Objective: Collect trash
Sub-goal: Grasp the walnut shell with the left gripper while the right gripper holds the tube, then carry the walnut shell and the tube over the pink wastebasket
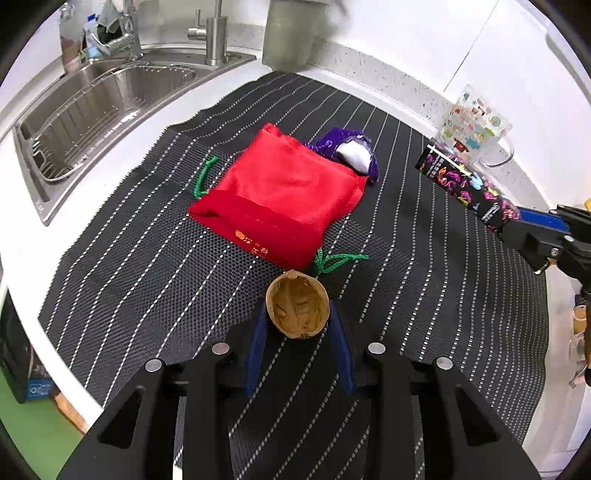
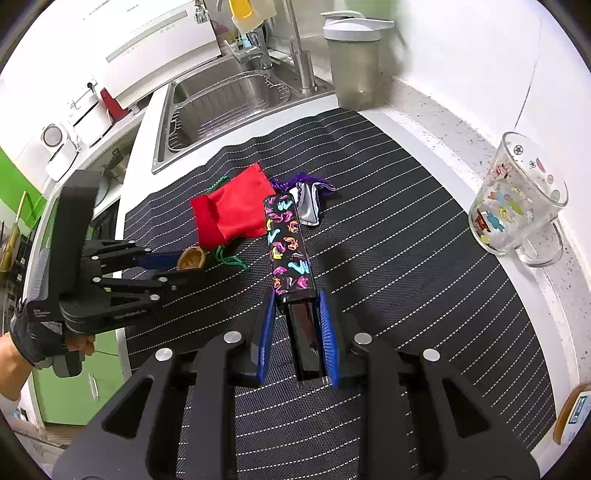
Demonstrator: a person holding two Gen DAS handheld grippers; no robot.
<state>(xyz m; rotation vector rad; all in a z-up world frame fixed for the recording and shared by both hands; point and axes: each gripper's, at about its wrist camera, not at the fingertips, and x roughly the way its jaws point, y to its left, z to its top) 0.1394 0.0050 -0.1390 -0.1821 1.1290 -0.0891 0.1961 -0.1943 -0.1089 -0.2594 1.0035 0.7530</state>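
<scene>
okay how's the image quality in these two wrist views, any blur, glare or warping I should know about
Left wrist view: heavy fisheye bending of the sink and mat stripes; the grey container at top is smeared; walnut shell sharp. Right wrist view: same warping, dark corners; white wall blown out; glare on the glossy patterned box; glass mug crisp.

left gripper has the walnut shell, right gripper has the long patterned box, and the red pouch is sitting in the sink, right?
Not quite. The red pouch lies on the striped mat, not in the sink; the left wrist view shows it. The rest holds: the left gripper has the walnut shell, and the right gripper has the patterned box.
</scene>
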